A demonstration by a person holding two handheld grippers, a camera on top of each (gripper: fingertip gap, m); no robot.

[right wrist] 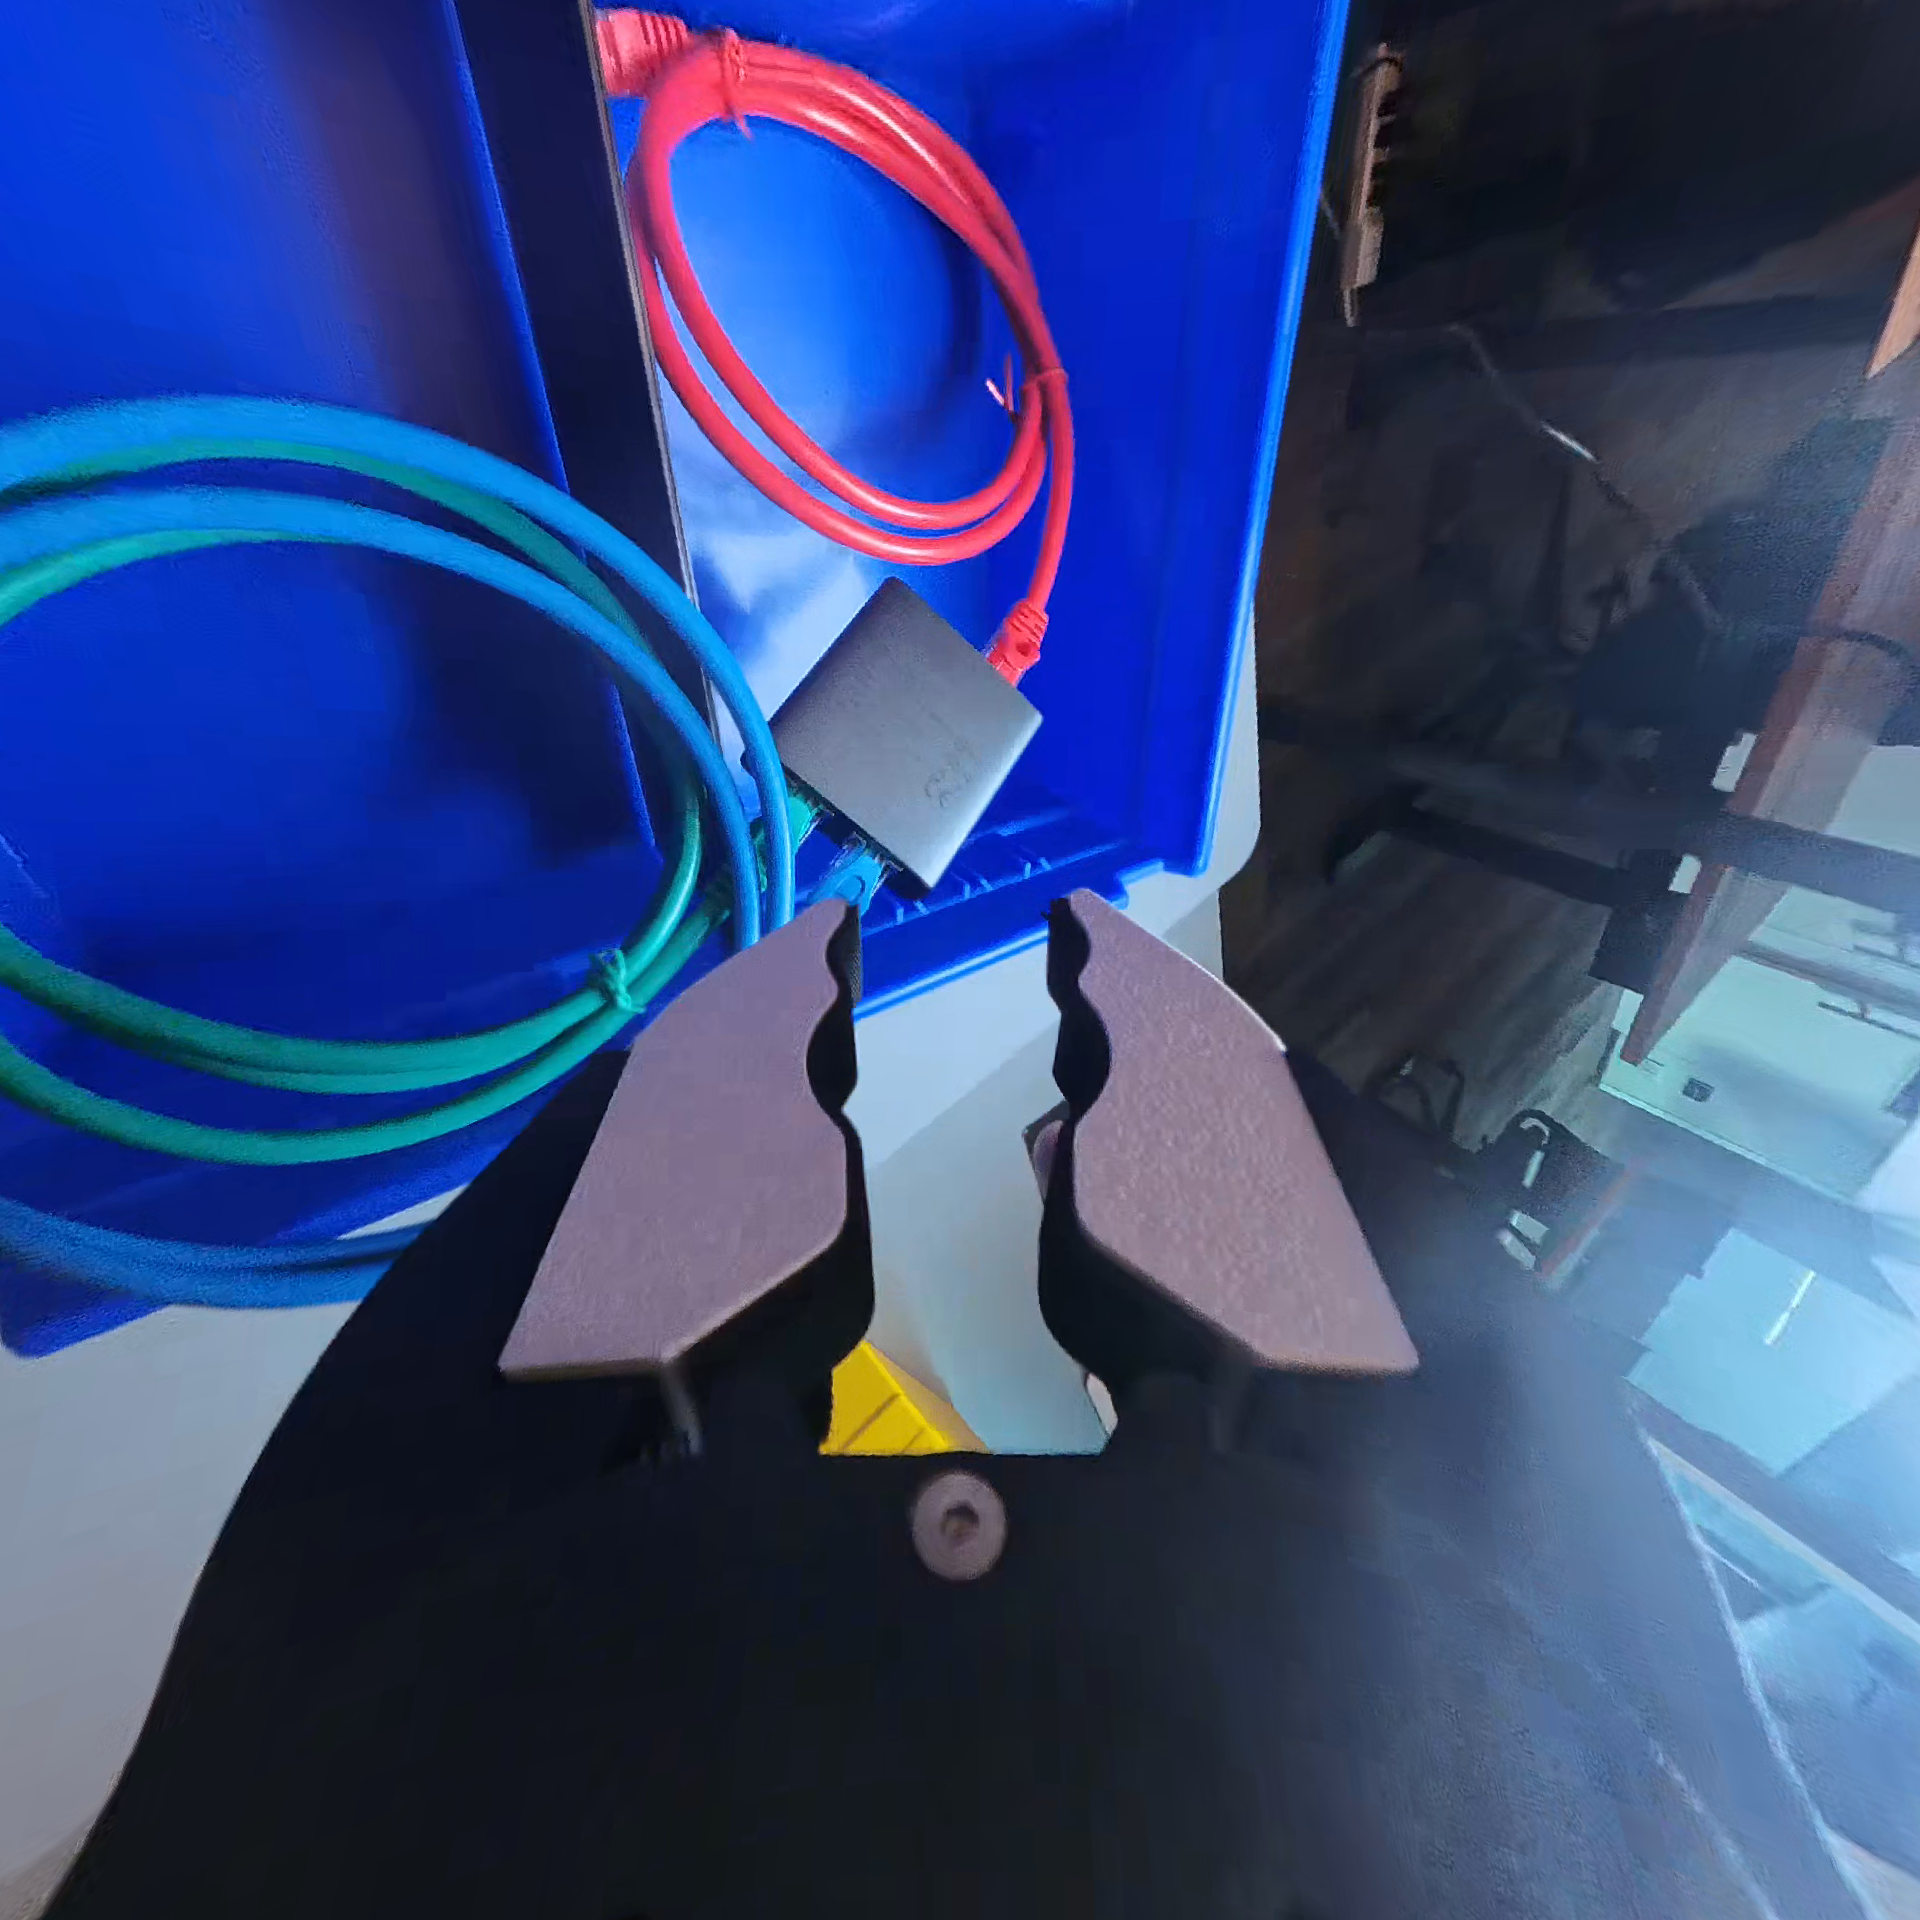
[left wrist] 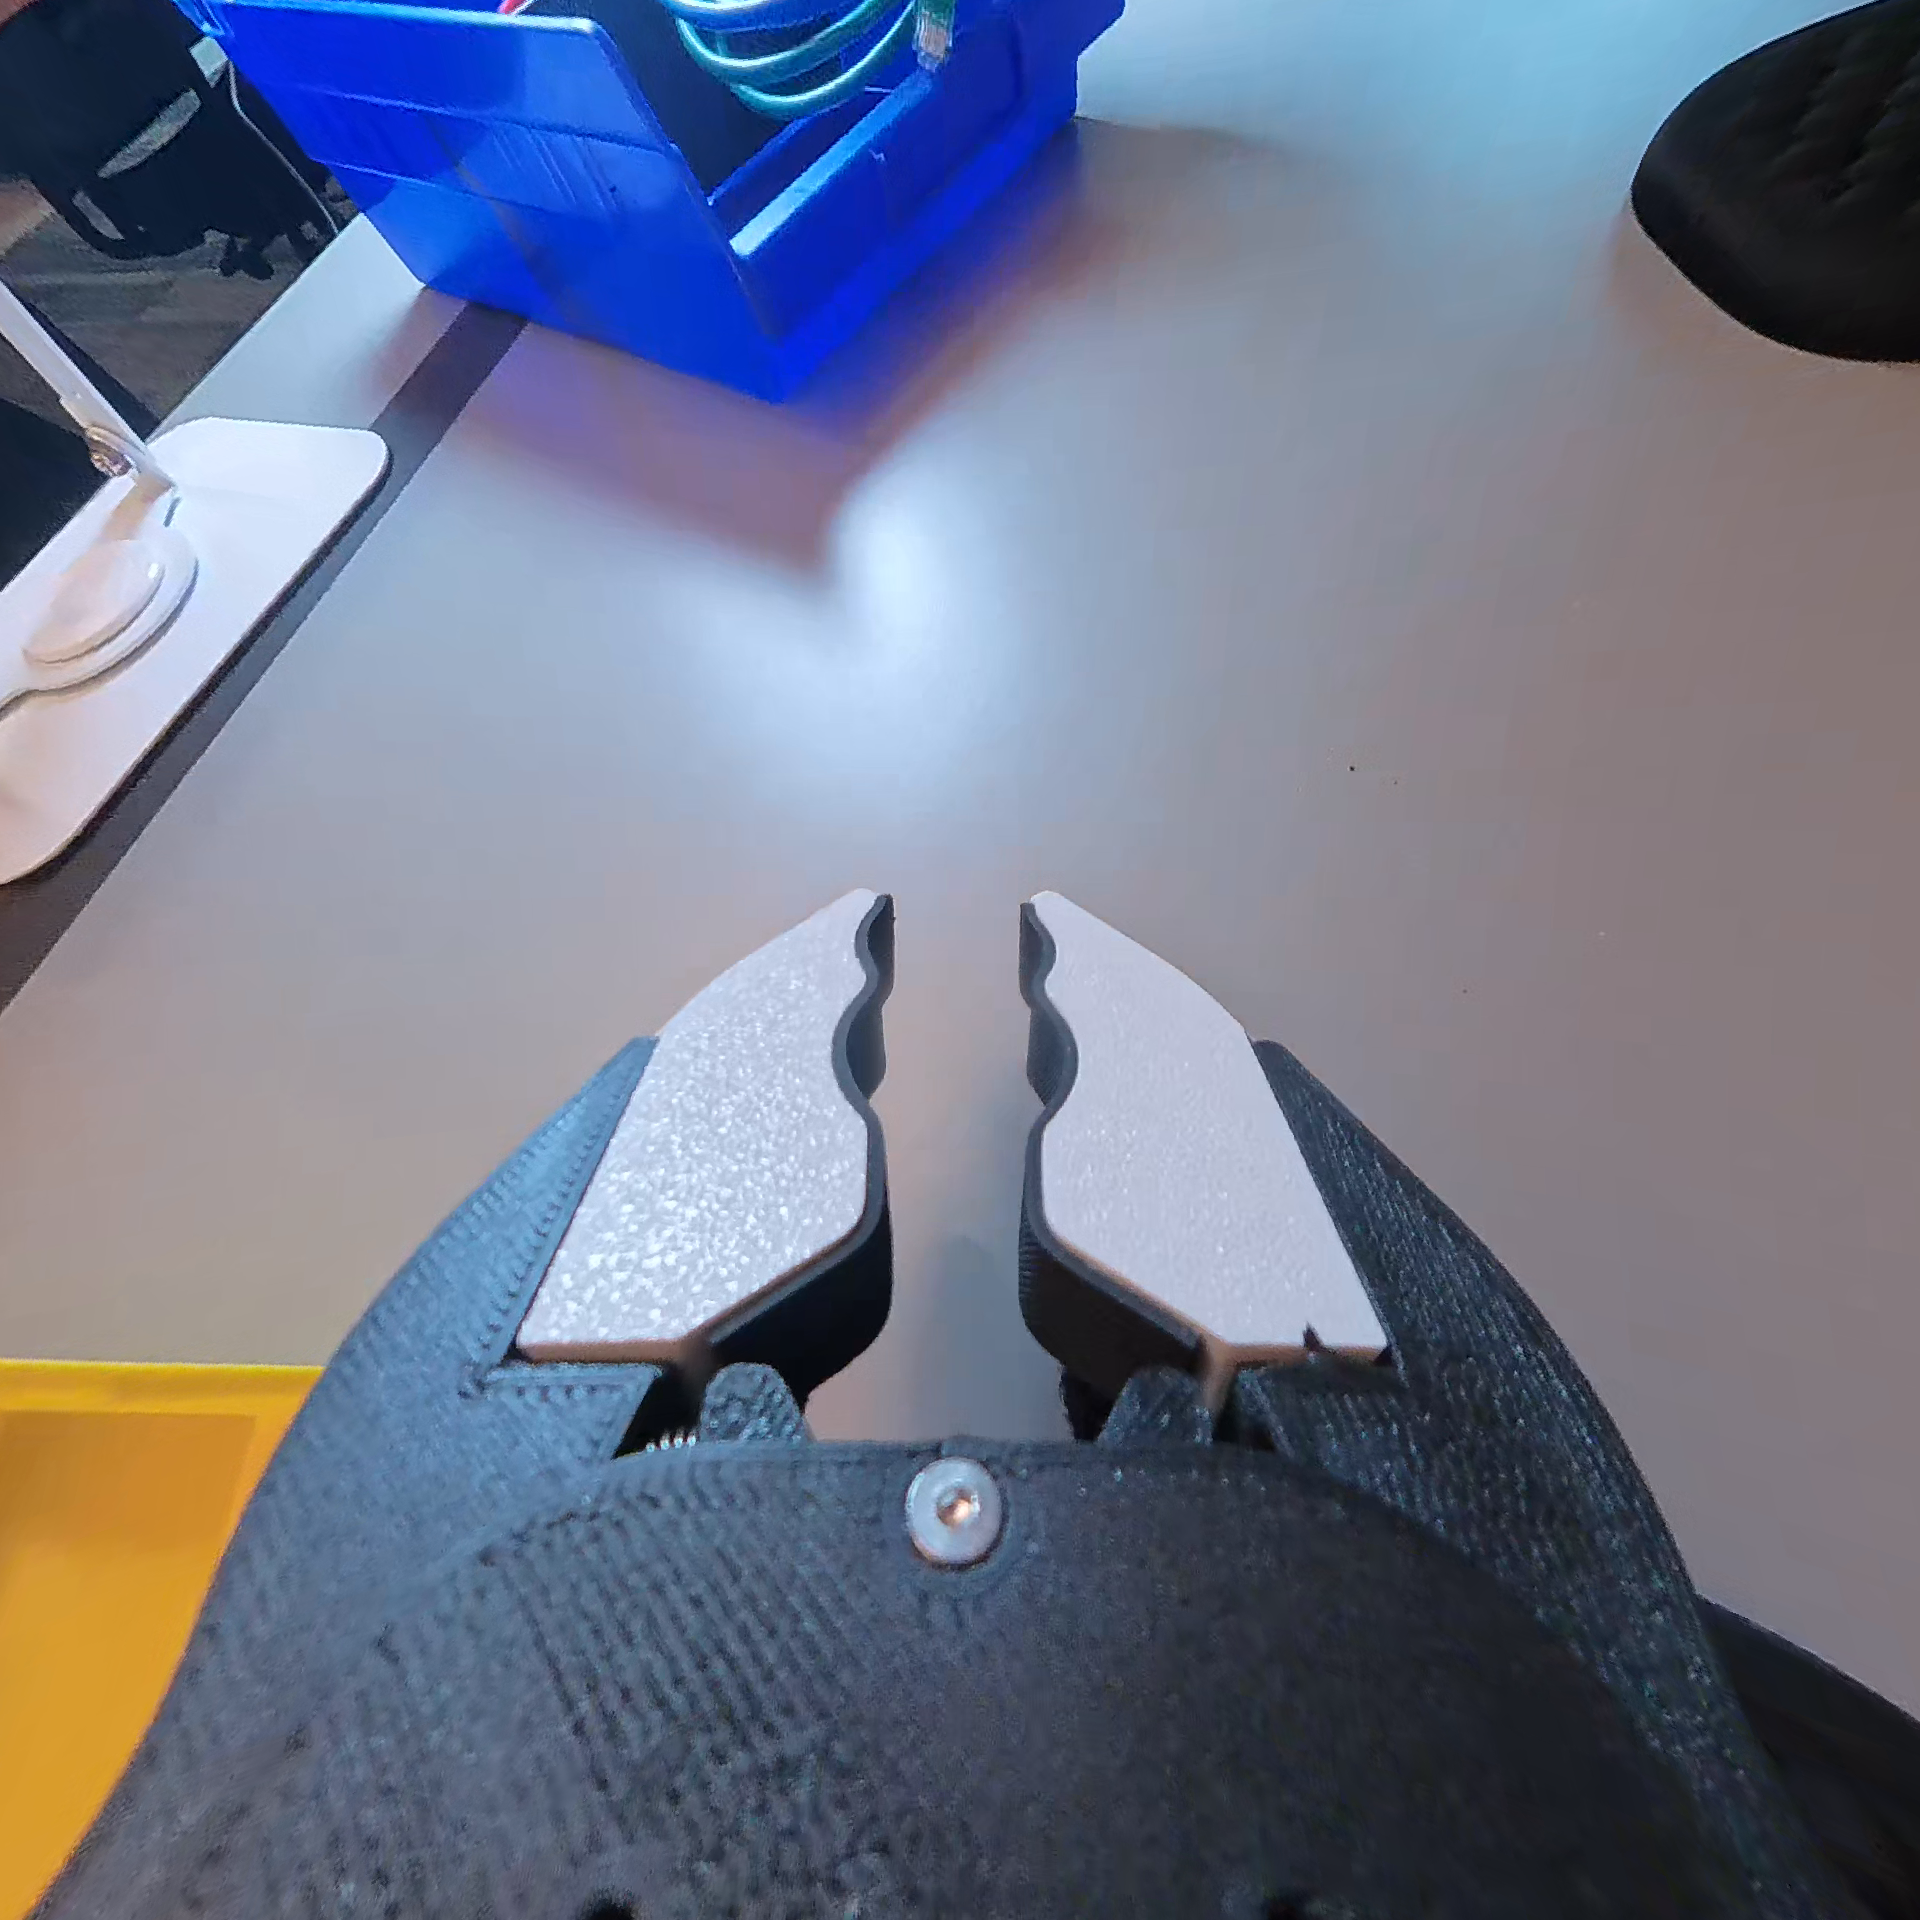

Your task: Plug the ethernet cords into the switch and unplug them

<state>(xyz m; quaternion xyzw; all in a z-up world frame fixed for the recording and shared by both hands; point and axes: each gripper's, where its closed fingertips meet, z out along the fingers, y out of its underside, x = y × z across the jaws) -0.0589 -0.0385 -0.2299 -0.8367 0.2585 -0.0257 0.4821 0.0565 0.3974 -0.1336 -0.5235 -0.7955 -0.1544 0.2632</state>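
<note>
Right gripper point(right wrist: 954, 914) part open, empty, poised at bin point(right wrist: 1226, 520) rim just short of switch point(right wrist: 904, 717). Left gripper point(left wrist: 956, 914) part open, empty, over bare table point(left wrist: 1247, 675). Red cord point(right wrist: 852, 301), green cord point(right wrist: 312, 1049), blue cord point(right wrist: 416, 499) seemingly plugged into switch inside bin. Judged: unplugging yet to begin.

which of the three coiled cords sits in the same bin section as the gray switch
The red cord. It is coiled in the right section of the blue bin with the switch; the blue cord and green cord are coiled left of the divider.
</note>
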